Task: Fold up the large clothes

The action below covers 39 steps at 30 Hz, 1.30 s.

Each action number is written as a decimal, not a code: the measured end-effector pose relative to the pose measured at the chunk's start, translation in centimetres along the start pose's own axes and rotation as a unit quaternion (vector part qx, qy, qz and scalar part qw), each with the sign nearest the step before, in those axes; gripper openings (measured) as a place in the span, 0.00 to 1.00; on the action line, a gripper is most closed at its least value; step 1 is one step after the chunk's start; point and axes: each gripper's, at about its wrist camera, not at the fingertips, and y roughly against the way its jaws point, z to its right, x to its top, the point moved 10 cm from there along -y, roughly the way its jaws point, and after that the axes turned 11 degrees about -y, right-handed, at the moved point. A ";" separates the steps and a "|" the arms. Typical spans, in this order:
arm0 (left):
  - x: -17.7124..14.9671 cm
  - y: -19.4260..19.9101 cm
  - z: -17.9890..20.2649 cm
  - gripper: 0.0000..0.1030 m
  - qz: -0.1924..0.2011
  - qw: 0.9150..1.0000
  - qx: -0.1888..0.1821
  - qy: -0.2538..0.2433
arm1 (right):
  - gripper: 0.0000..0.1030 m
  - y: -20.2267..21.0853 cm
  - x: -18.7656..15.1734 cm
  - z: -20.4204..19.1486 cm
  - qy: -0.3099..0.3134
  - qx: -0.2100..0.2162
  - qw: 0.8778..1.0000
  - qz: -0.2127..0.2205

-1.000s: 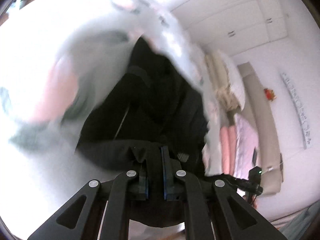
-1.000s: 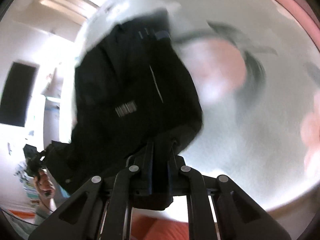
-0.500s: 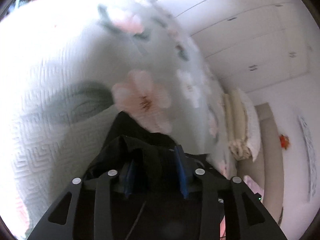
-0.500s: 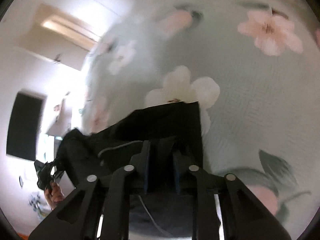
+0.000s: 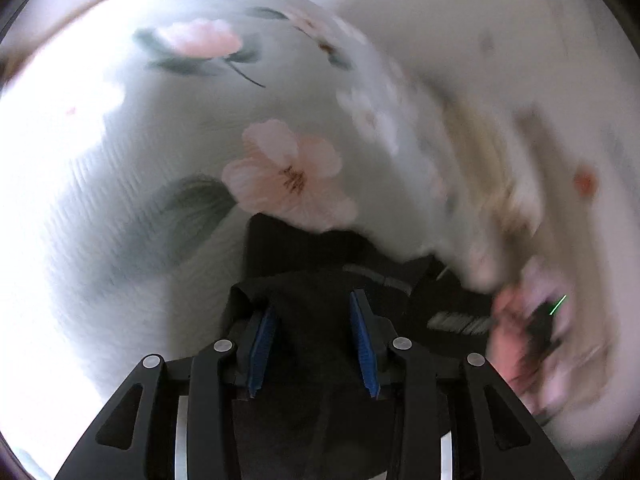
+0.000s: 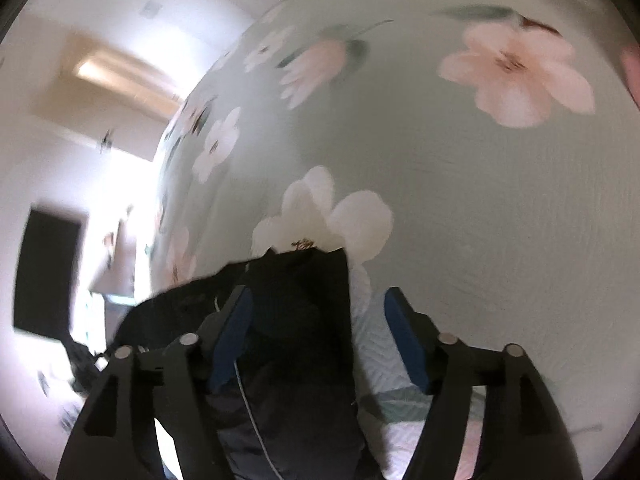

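Now your left gripper [image 5: 314, 344] has its jaws partly spread and opening, with a fold of the black garment [image 5: 316, 292] lying between the blue pads [image 5: 262, 344]; the pads stand clear of the cloth on both sides. The garment lies on the floral bedspread [image 5: 168, 168]. Over on the right, your right gripper [image 6: 320, 340] is opening wider; the black garment [image 6: 296, 320] runs up between its fingers [image 6: 408, 344], against the left one, with bare bedspread [image 6: 480, 200] showing beside the right one. A second ago both pairs of jaws were clamped tight on the garment, which hung stretched and lifted; since then you have brought it down onto the bed and let go.
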 end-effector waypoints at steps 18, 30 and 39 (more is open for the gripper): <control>1.5 -4.2 -1.2 0.67 -0.015 0.995 -0.086 -0.050 | 0.70 -4.7 -1.3 -3.9 0.188 -0.114 0.976 -0.004; 2.9 -6.0 -0.9 0.08 0.000 0.996 -0.069 -0.057 | 0.28 -6.6 -1.3 -4.3 0.229 -0.107 0.968 0.007; 8.9 -1.5 -2.0 0.07 0.128 0.991 -0.030 0.011 | 0.19 -2.1 4.1 -9.1 0.278 -0.205 0.925 0.159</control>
